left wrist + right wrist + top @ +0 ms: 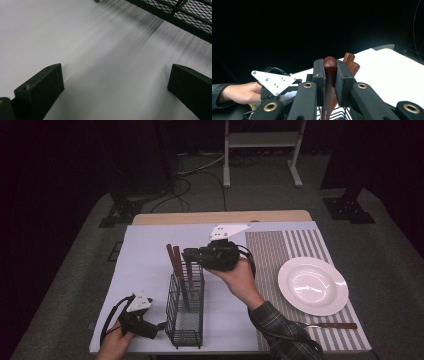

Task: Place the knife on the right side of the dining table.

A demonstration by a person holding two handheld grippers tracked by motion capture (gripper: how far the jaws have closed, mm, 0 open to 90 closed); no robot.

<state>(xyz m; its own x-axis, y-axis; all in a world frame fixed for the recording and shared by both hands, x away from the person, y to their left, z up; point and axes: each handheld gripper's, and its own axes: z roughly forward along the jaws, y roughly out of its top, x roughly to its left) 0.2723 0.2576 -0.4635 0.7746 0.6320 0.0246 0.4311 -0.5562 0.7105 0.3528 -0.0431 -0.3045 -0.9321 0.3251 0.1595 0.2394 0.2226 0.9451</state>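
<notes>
Three wooden-handled utensils stand in the black wire-mesh caddy (pixel 185 307), right gripper (pixel 330 75) fingers clenched on one reddish-brown handle (pixel 330 65), left gripper (pixel 115 87) fingers released beside it, so next is lifting straight up.

White plate (pixel 313 285) on striped placemat (pixel 295 245), wood-handled utensil (pixel 331 325) just below it, white frame (pixel 262 140) behind table

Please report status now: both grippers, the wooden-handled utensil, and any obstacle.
Right gripper shut on wooden handle in the wire caddy. Left gripper open, resting beside the caddy. Two more handles crowd close behind.
</notes>
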